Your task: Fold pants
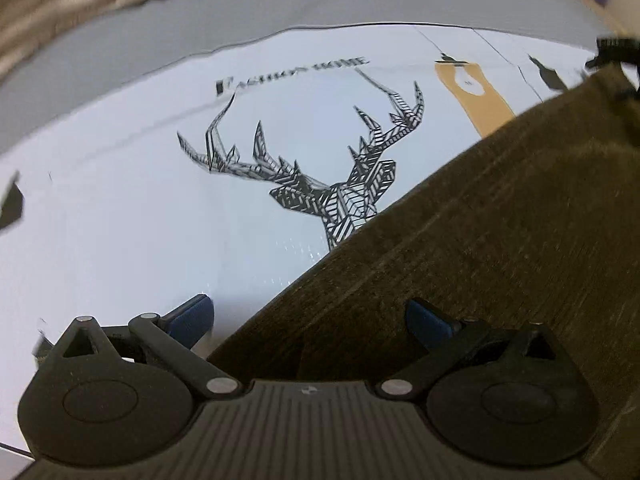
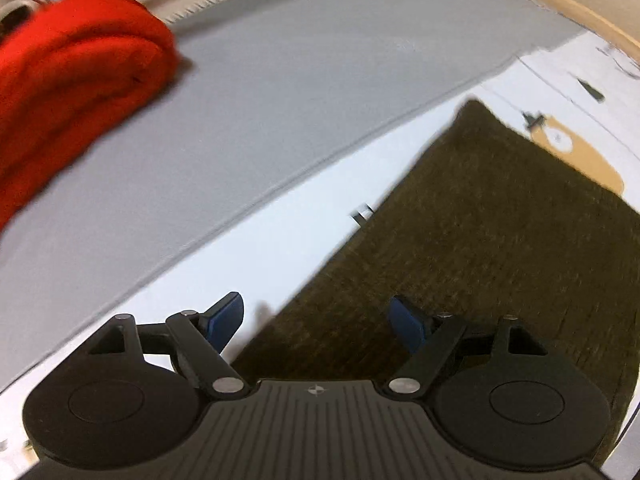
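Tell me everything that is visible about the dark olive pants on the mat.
The pants look like dark olive-brown cloth with a fine ribbed, corduroy-like texture; a long seam runs along them in the left wrist view. They lie flat on the white mat, covering the lower part of its deer print and part of a tan shape. The right wrist view shows one squared corner at the far end. Both the left tongs and right tongs stand open over the near edge, gripping nothing.
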`<state>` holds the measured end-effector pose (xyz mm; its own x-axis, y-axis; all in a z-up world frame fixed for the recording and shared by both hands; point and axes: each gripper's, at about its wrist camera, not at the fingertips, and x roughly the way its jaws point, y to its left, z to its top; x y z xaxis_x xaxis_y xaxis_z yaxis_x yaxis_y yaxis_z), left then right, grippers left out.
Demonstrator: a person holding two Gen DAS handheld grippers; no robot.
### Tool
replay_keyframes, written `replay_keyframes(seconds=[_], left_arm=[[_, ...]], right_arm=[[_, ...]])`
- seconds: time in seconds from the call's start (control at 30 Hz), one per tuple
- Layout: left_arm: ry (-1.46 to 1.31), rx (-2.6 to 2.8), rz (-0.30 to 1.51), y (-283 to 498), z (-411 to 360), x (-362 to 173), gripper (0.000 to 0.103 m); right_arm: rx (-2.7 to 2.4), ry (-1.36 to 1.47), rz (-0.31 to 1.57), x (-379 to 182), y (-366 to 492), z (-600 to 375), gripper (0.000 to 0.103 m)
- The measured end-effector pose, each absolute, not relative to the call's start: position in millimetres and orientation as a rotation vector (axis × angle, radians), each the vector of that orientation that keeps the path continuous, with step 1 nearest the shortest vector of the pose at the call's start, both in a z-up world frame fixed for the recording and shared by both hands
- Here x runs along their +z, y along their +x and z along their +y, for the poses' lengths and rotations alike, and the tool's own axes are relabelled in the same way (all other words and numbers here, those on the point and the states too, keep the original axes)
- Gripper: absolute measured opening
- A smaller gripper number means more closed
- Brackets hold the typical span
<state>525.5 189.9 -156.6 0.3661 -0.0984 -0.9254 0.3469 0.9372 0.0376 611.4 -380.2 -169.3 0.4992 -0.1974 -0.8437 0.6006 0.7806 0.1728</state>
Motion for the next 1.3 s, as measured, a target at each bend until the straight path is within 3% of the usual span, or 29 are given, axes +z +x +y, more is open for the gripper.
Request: replay_keyframes(seconds=[0.03, 0.07, 0.1, 0.13, 0.17, 0.2, 0.3, 0.4, 0.63, 0.77, 0.83, 0.93, 1.0, 1.07, 1.1, 1.17, 1.3], left_arm=[[0.255, -0.294, 1.161, 525, 188, -156, 0.103], [0.274, -0.290, 1.153, 523, 185, -156, 0.103], [0.280, -0.285, 1.153, 523, 183, -154, 0.096], [0.252, -0.296, 1.157, 522, 182, -151, 0.089], [0.222, -0.323, 1.146, 520, 181, -146, 0.065], [0.218, -0.334, 1.129, 519, 180, -141, 0.033], [0.200, -0.305, 1.117, 514, 178, -133, 0.015], [0.178, -0.263, 1.044, 488, 175, -116, 0.012], [0.080, -0.282, 0.909, 355, 170, -62, 0.012], [0.021, -0.296, 0.933, 275, 163, -77, 0.013], [-0.038, -0.285, 0.935, 242, 164, -96, 0.021], [-0.155, -0.236, 0.970, 209, 171, -119, 0.045], [-0.268, -0.209, 0.965, 196, 185, -121, 0.077], [-0.390, -0.156, 0.926, 187, 203, -117, 0.090], [-0.428, -0.120, 0.902, 183, 210, -114, 0.092], [-0.490, -0.078, 0.863, 180, 226, -108, 0.092], [-0.621, -0.030, 0.867, 190, 248, -115, 0.092]], right_arm=[[-0.499, 0.461, 0.916, -171, 612, -376, 0.095], [-0.494, 0.422, 0.918, -172, 614, -371, 0.096], [-0.508, 0.374, 0.927, -174, 615, -365, 0.090], [-0.523, 0.315, 0.910, -172, 614, -360, 0.059], [-0.489, 0.266, 0.873, -170, 611, -355, 0.034], [-0.456, 0.256, 0.876, -168, 609, -355, 0.012], [-0.434, 0.294, 0.852, -159, 594, -364, 0.008], [-0.427, 0.373, 0.786, -135, 571, -369, 0.007], [-0.259, 0.478, 0.650, -42, 427, -400, 0.007], [-0.231, 0.517, 0.666, -49, 289, -420, 0.008], [-0.246, 0.573, 0.697, -80, 233, -433, 0.009], [-0.386, 0.741, 0.821, -139, 179, -458, 0.020], [-0.438, 0.873, 0.820, -156, 153, -469, 0.032], [-0.380, 0.937, 0.777, -154, 137, -470, 0.038], [-0.374, 0.946, 0.751, -149, 132, -467, 0.040], [-0.350, 0.932, 0.711, -138, 129, -456, 0.056], [-0.271, 0.871, 0.670, -123, 140, -427, 0.067]])
